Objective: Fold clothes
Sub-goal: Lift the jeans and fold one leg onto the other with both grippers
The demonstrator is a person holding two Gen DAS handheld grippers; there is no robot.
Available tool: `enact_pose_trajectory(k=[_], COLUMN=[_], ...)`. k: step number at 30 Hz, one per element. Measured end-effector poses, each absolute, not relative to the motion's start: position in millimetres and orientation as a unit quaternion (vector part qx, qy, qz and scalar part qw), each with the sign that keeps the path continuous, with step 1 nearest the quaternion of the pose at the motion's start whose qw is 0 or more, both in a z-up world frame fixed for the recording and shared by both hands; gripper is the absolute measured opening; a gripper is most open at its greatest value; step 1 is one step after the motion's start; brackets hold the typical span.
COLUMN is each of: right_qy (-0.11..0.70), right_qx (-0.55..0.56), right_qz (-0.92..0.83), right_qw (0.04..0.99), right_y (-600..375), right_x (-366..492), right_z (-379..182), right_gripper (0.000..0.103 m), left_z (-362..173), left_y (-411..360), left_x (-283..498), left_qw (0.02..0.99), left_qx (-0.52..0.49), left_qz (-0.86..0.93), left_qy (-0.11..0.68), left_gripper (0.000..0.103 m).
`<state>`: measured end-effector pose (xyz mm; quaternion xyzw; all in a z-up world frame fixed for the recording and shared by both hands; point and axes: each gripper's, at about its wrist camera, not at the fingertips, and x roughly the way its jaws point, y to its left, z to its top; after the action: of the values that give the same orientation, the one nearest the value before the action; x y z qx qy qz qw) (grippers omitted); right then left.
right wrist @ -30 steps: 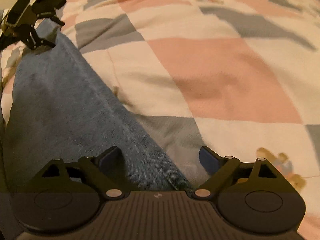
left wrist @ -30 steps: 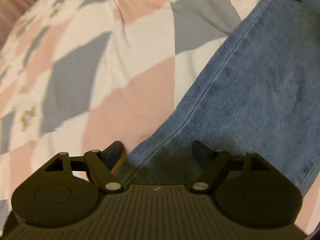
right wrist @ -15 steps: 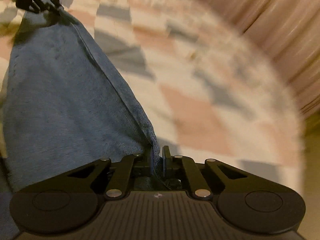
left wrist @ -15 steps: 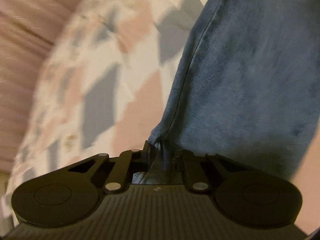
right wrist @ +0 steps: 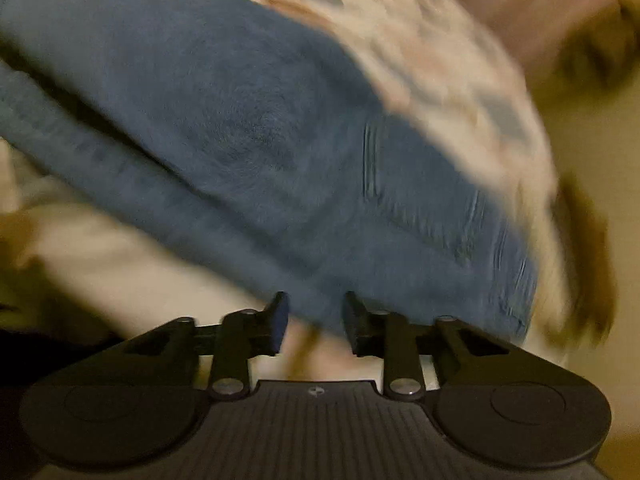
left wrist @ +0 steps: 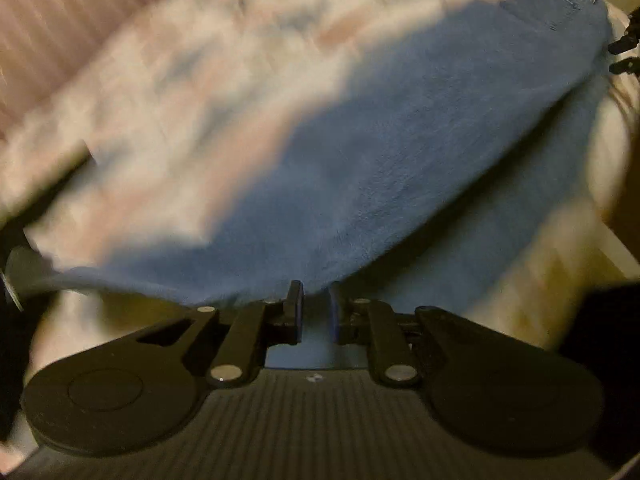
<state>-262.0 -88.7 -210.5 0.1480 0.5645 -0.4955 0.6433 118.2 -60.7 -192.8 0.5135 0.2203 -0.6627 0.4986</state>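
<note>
Both views badly motion-blurred. Folded blue denim jeans spread over a quilt of pink, grey and white patches, one layer doubled over another; left gripper narrowly parted with blue cloth in the gap, hard to tell whether actually pinched. Right gripper spread wider, denim edge just beyond its tips, pale quilt between.

I saw the jeans lying folded over themselves on the bedspread, ahead of both grippers, the bedspread stretching behind them.
</note>
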Motion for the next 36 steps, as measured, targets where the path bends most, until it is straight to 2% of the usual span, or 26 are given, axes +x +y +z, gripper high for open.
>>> enact_pose_trajectory(k=[1, 3, 5, 7, 8, 10, 12, 14, 17, 21, 25, 29, 34, 35, 36], right_qy=[0.531, 0.447, 0.331, 0.179, 0.104, -0.03, -0.086, -0.086, -0.062, -0.072, -0.057, -0.057, -0.056, -0.053, -0.047], right_qx=[0.197, 0.295, 0.393, 0.488, 0.525, 0.575, 0.588, 0.582, 0.579, 0.592, 0.598, 0.602, 0.602, 0.602, 0.6], right_qz=[-0.515, -0.559, -0.599, -0.631, -0.637, -0.64, -0.645, -0.662, -0.677, -0.662, -0.652, -0.65, -0.656, -0.657, -0.658], right_qw=[0.643, 0.633, 0.614, 0.576, 0.554, 0.509, 0.481, 0.464, 0.45, 0.454, 0.462, 0.459, 0.452, 0.451, 0.452], right_y=[-86, -86, -92, -99, -102, -109, -123, -138, -154, -166, -172, -173, -176, -177, -179], right_x=[-269, -291, -328, -372, -394, -435, -460, -476, -486, -489, -484, -477, -477, -477, -478], right_z=[-207, -197, -188, -186, -190, -200, -210, -216, -225, -237, -253, -258, -259, -259, -258], right_gripper=[0.037, 0.049, 0.049, 0.049, 0.05, 0.05, 0.05, 0.05, 0.05, 0.05, 0.05, 0.049, 0.049, 0.045, 0.033], left_z=[-196, -198, -197, -196, -194, -196, -204, -211, -222, -237, -261, -276, -283, -285, -285], left_y=[-50, -37, -42, -60, -65, -71, -75, -78, -78, -74, -61, -47, -44, -47, -50], left_x=[120, 127, 141, 159, 168, 190, 208, 224, 228, 230, 245, 259, 273, 276, 278], left_qw=[0.495, 0.504, 0.534, 0.566, 0.584, 0.623, 0.648, 0.665, 0.676, 0.678, 0.678, 0.689, 0.709, 0.71, 0.712], left_qx=[0.509, 0.493, 0.452, 0.394, 0.362, 0.283, 0.21, 0.144, 0.114, 0.074, -0.042, -0.133, -0.153, -0.152, -0.145], left_qz=[-0.662, -0.653, -0.637, -0.615, -0.601, -0.562, -0.521, -0.479, -0.443, -0.425, -0.369, -0.325, -0.32, -0.32, -0.321], left_qy=[0.239, 0.276, 0.324, 0.383, 0.409, 0.465, 0.515, 0.555, 0.578, 0.595, 0.634, 0.634, 0.61, 0.609, 0.608], left_gripper=[0.013, 0.021, 0.025, 0.031, 0.036, 0.04, 0.04, 0.04, 0.04, 0.041, 0.042, 0.042, 0.042, 0.04, 0.038])
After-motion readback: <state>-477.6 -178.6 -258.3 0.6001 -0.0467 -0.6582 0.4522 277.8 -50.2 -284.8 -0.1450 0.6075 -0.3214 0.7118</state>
